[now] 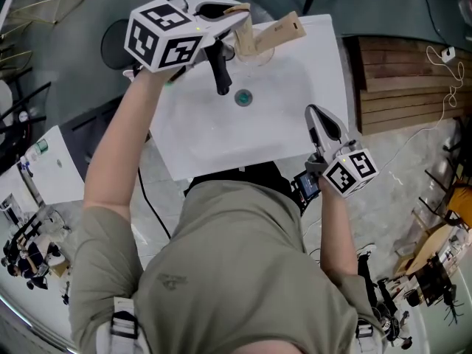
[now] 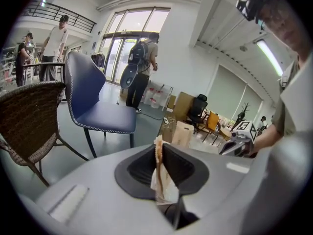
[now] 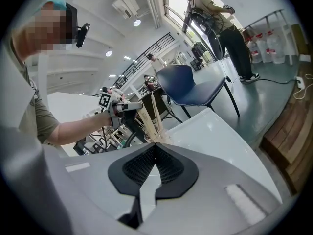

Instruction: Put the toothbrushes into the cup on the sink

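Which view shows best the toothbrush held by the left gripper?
The right gripper view: the toothbrush shows at full length, from left gripper down to cup. The left gripper view shows it edge-on between shut jaws; the head view foreshortens it.

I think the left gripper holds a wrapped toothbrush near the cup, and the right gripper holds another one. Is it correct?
Not fully. The right gripper holds nothing: the right gripper view shows its jaws together with nothing between them. The left gripper does hold a wrapped toothbrush near the cup.
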`<action>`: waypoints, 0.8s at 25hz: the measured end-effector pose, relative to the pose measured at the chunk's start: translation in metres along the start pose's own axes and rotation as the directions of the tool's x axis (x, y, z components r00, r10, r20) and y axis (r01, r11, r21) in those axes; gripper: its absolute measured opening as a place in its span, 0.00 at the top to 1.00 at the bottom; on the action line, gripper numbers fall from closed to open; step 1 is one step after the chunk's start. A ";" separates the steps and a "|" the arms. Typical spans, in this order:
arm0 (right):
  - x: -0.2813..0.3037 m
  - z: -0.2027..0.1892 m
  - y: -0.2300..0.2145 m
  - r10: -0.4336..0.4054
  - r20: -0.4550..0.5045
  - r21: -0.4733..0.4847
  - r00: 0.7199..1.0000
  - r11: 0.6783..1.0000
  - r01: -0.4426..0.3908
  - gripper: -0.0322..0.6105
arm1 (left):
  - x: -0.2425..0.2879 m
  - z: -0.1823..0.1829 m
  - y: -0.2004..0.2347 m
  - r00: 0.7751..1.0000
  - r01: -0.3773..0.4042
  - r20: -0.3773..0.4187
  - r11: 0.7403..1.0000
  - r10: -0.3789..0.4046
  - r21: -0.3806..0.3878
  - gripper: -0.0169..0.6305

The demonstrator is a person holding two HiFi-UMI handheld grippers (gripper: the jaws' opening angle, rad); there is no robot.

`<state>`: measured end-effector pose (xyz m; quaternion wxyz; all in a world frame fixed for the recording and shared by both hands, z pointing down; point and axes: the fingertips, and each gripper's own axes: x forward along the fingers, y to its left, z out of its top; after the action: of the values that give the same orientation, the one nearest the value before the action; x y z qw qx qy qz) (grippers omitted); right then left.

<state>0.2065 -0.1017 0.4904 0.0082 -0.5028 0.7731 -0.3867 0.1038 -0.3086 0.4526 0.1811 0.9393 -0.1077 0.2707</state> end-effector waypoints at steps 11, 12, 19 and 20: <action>0.002 0.006 0.001 -0.001 0.008 0.012 1.000 1.000 0.001 0.93 | 0.000 0.001 0.005 1.000 -0.010 -0.001 1.000 0.010 -0.011 0.90; 0.003 0.006 0.001 0.000 0.011 0.017 1.000 1.000 -0.001 0.93 | -0.001 0.001 0.006 1.000 -0.009 -0.003 1.000 0.009 -0.010 0.89; 0.003 0.006 0.003 0.000 0.018 0.023 1.000 1.000 -0.001 0.93 | 0.000 -0.003 0.007 1.000 -0.008 -0.007 1.000 0.008 -0.016 0.86; 0.003 0.005 0.003 0.001 0.018 0.024 1.000 1.000 -0.001 0.93 | 0.000 -0.005 0.007 1.000 -0.007 -0.010 1.000 0.006 -0.021 0.86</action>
<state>0.2048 -0.1066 0.4858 0.0213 -0.5057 0.7686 -0.3913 0.0996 -0.3135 0.4585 0.1906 0.9357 -0.1127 0.2748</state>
